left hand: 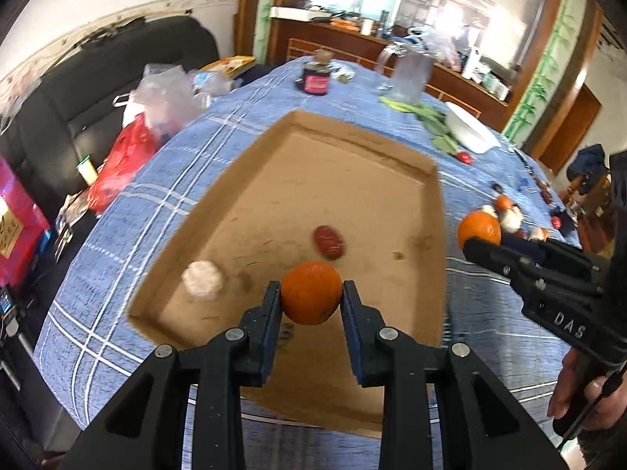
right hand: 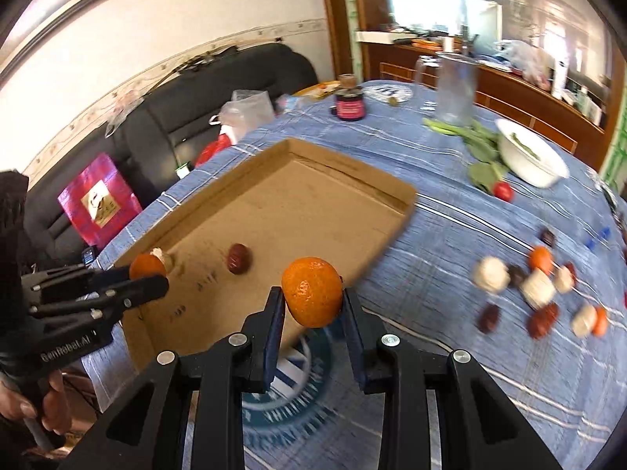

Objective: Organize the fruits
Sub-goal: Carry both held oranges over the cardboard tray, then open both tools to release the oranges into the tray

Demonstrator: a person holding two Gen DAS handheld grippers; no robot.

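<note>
- Your left gripper (left hand: 311, 293): jaws are clamping a tangerine (left hand: 311, 291) above the cardboard tray (left hand: 352, 137).
- Your right gripper (right hand: 312, 297): jaws are clamping a second tangerine (right hand: 312, 291), tray beyond them.

We cannot sort the loose fruits (right hand: 540, 293) near the right edge of the tabletop (right hand: 450, 235): motion blur smears them into orange, white and dark red blobs. In the left wrist view the same cluster (left hand: 509, 215) is tiny and partly hidden behind the right gripper (left hand: 476, 243). The pale lump (left hand: 202, 279) in the cardboard tray (left hand: 352, 133) is too blurred to name. The tray's near edge hides behind the left gripper (left hand: 311, 295).
</note>
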